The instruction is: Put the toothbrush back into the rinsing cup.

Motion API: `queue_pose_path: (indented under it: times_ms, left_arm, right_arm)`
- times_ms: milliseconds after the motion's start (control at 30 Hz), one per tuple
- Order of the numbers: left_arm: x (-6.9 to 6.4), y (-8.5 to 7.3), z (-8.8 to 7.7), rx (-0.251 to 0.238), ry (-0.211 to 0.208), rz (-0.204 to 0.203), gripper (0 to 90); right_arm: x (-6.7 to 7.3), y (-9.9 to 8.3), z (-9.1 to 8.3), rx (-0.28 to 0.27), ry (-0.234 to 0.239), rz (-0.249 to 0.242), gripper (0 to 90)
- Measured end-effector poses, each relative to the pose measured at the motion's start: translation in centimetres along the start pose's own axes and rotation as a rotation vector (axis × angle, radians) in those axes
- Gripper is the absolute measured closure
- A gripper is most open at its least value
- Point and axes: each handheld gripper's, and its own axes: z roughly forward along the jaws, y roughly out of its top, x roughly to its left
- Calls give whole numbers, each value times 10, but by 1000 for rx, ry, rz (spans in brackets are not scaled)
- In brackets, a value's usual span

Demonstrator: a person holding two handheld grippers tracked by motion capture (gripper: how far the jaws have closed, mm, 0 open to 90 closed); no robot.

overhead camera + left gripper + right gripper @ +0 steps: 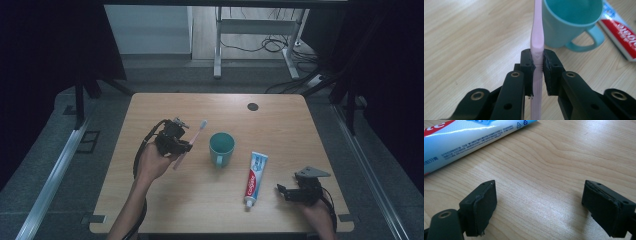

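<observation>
— What lies nearest the worktop's near edge?
— The right gripper (281, 190), jaws wide and empty, just right of the toothpaste tube (255, 179).
— And beyond?
— The teal mug (221, 146) mid-worktop; left of it the left gripper (186, 145) clamps the pink toothbrush (190, 144), bristles toward the far edge.
— Anything a close view adds?
— The left gripper view shows the pads (549, 72) pinching the handle's neck.

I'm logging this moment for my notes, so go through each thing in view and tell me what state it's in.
Pink plastic toothbrush: clamped by its handle, lifted off the table.
Teal ceramic mug: upright, empty.
Red, white and blue toothpaste tube: lying flat, cap on.
Left gripper: shut on the toothbrush.
Right gripper: jaws wide apart, holding nothing, beside the tube.
Light wooden table: bearing mug and tube.
</observation>
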Motion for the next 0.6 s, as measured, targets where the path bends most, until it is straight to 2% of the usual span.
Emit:
queue_pose_path:
  times_ms: [600]
  left_arm:
    - [-5, 14, -6, -155, -14, -2, 792]
  right_arm:
    - [0, 0, 0, 0, 0, 0, 122]
